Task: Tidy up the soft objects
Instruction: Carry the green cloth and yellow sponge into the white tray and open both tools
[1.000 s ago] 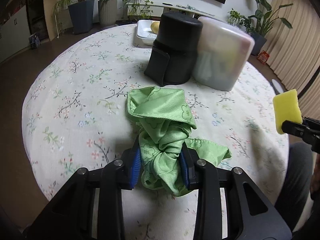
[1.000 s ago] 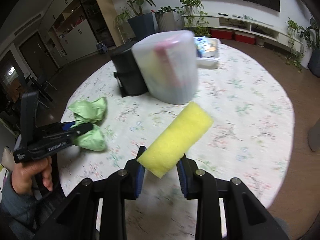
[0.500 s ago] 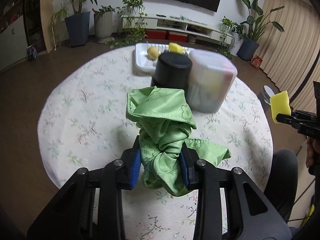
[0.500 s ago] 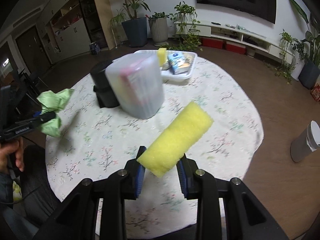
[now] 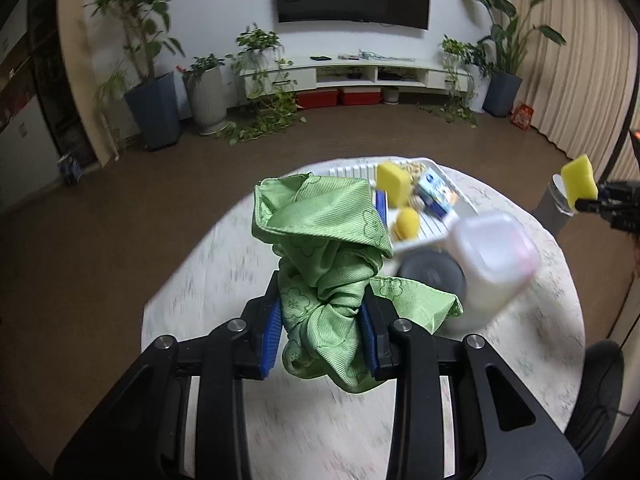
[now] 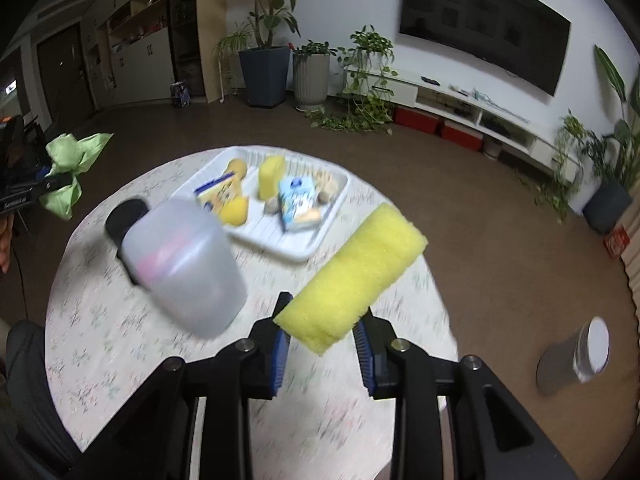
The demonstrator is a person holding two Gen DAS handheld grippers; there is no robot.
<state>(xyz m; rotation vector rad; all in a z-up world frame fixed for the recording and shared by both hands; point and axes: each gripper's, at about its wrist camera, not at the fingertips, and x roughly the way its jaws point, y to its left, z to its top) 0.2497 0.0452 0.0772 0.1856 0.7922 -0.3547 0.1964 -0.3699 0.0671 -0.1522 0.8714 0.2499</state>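
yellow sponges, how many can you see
2: one yellow sponge clamped in the right gripper, another standing in the white tray. More may be hidden.

Both hand-held grippers black, blue pads (silver screws); trousers probably dark.

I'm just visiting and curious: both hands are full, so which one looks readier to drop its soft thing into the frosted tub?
Probably the right. Its yellow sponge hangs close beside the frosted tub, while the left hand's green cloth is bulkier and looks farther off in the right wrist view.
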